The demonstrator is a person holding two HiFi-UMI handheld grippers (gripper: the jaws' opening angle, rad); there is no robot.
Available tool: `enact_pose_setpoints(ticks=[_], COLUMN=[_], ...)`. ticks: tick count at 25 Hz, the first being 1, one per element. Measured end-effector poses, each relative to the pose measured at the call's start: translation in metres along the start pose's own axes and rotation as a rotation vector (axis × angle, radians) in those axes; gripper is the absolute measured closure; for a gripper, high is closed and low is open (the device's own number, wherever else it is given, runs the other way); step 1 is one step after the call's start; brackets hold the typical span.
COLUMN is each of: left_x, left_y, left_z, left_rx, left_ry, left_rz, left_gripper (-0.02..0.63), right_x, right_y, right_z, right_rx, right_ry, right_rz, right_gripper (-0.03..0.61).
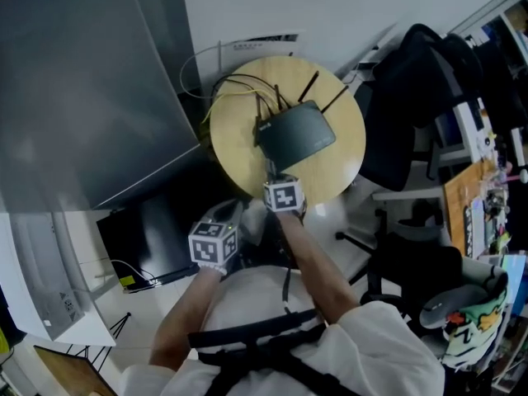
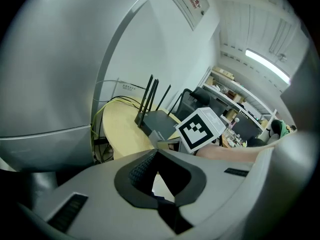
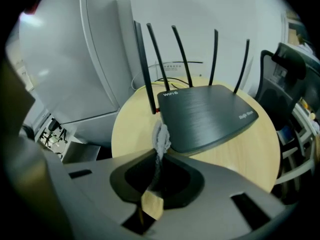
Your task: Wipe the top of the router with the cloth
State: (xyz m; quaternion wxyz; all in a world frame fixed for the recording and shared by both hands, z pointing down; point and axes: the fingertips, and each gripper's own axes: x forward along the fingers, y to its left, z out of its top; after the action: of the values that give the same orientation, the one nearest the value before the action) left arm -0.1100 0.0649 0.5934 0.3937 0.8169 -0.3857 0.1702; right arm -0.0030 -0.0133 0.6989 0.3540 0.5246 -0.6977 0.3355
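Note:
A black router [image 1: 297,134] with several upright antennas lies on a round wooden table [image 1: 338,172]. In the right gripper view the router [image 3: 205,115] fills the middle, and a bunched grey cloth [image 3: 160,138] rests against its near left corner. My right gripper [image 3: 160,156] is shut on that cloth, and a tan tag [image 3: 151,204] hangs below the jaws. In the head view my right gripper [image 1: 276,178] is at the table's near edge, just short of the router. My left gripper [image 1: 233,218] hangs lower left, off the table. Its jaws [image 2: 157,154] are shut with nothing between them.
A large grey cabinet [image 1: 82,81] stands close on the left of the table. Yellow and white cables [image 1: 221,89] trail off the table's back edge. A black office chair [image 1: 417,97] stands right of the table, and a cluttered desk [image 1: 478,200] lies beyond it.

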Motion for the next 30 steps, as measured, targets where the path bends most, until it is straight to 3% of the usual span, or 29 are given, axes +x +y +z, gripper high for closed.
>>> enact_pose_setpoints(ticks=[9, 16, 22, 30], left_x=[0.004, 0.011, 0.003, -0.017], left_y=[-0.022, -0.037, -0.047, -0.079], left_z=[-0.011, -0.004, 0.024, 0.079], left_rx=[-0.011, -0.007, 0.008, 0.11], left_ry=[-0.004, -0.042, -0.113, -0.215], left_rz=[-0.026, -0.036, -0.024, -0.041], left_gripper=[0.624, 0.624, 0.624, 0.624], right_x=[-0.025, -0.059, -0.11, -0.22], right_y=[-0.027, -0.032, -0.027, -0.036], right_z=[-0.032, -0.022, 0.017, 0.075], right_rx=[-0.005, -0.013, 0.112, 0.121], right_ry=[0.026, -0.053, -0.197, -0.44], right_rz=[-0.04, 0.007, 0.18, 0.245], right_gripper=[0.54, 0.539, 0.54, 0.54])
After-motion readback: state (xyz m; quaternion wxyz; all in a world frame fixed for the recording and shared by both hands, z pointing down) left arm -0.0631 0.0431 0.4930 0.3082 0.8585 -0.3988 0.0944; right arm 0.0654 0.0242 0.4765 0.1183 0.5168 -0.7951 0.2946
